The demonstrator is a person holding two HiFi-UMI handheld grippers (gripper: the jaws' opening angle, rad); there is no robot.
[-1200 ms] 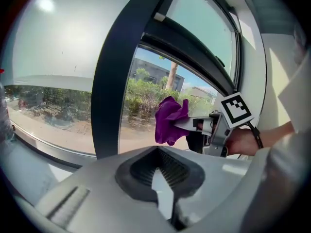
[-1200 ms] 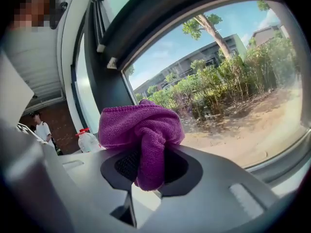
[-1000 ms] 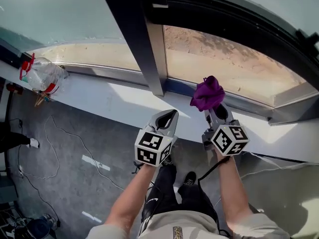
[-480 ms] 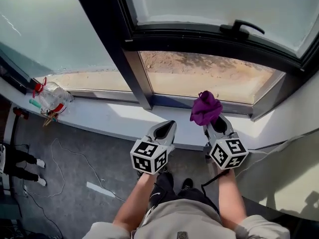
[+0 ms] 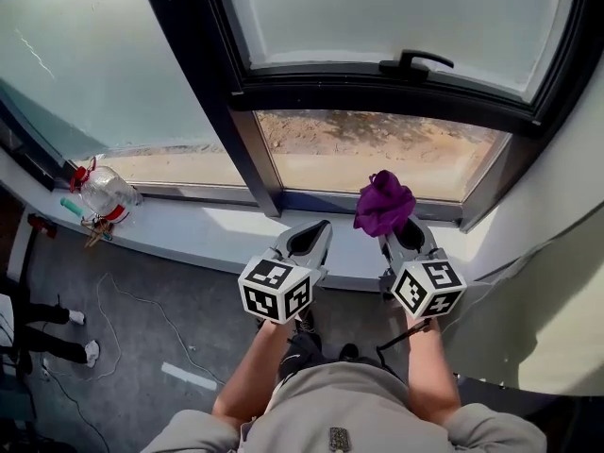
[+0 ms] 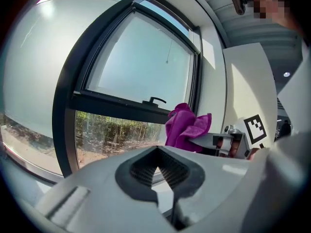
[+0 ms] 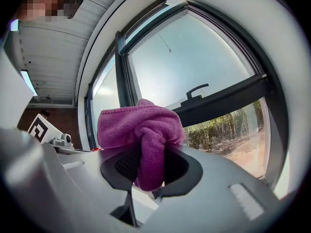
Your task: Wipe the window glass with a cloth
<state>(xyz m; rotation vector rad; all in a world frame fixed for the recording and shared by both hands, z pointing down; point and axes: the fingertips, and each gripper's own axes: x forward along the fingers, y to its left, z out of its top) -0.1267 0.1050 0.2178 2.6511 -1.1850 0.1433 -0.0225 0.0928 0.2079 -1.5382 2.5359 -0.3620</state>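
A crumpled purple cloth (image 5: 382, 202) is bunched up in my right gripper (image 5: 398, 226), which is shut on it; the cloth (image 7: 141, 125) fills the jaw gap in the right gripper view. It is held above the white sill (image 5: 217, 226), just short of the lower window glass (image 5: 377, 154). My left gripper (image 5: 310, 238) hovers beside it to the left, shut with nothing in its jaws (image 6: 158, 177). From the left gripper view the cloth (image 6: 184, 127) shows to the right. Above the lower pane is a hinged pane (image 5: 396, 12) with a black handle (image 5: 413, 62).
A thick dark mullion (image 5: 212, 92) separates a large left pane (image 5: 85, 74). A clear plastic bottle with red parts (image 5: 107, 194) lies on the sill at far left. A white wall (image 5: 557, 253) closes the right side. Cables (image 5: 123, 300) lie on the grey floor.
The head view has tilted up, bringing the upper pane and its handle into sight. Both grippers have stayed side by side over the sill, the right still holding the cloth.
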